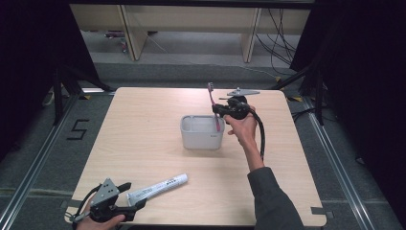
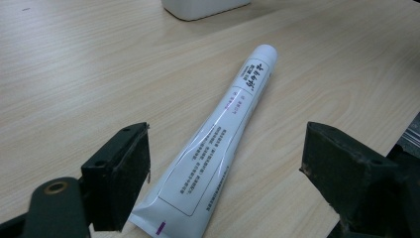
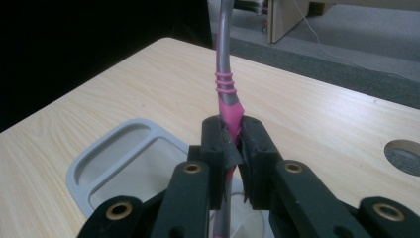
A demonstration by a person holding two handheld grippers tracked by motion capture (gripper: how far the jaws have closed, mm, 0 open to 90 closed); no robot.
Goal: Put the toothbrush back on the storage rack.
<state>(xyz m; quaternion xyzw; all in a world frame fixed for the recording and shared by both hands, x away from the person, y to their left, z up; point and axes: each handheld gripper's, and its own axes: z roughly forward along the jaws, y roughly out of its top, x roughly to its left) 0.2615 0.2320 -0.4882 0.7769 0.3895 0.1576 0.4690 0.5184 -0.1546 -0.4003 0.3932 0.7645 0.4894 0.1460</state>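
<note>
The right gripper (image 1: 221, 109) sits over the right end of the grey holder (image 1: 202, 132), mid-table, and its jaws are clamped tight on the pink toothbrush (image 1: 213, 106). The brush stands nearly upright, bristle head at the top and leaning a touch to the far left, lower end down inside the holder's right compartment. In the right gripper view the pads pinch the pink part of the toothbrush (image 3: 230, 110) just below its ringed neck, with the grey holder (image 3: 106, 156) right beneath the jaws, its shallow compartment off to the left. Down at the near left corner, the left gripper (image 1: 135, 197) rests low on the table (image 1: 143, 124), jaws spread wide apart. The white toothpaste tube (image 1: 158, 188) lies flat, its crimped tail sitting between those open jaws, cap end pointing away to the far right. The left gripper view shows the tube (image 2: 213, 148) with daylight on both sides, neither pad touching it.
</note>
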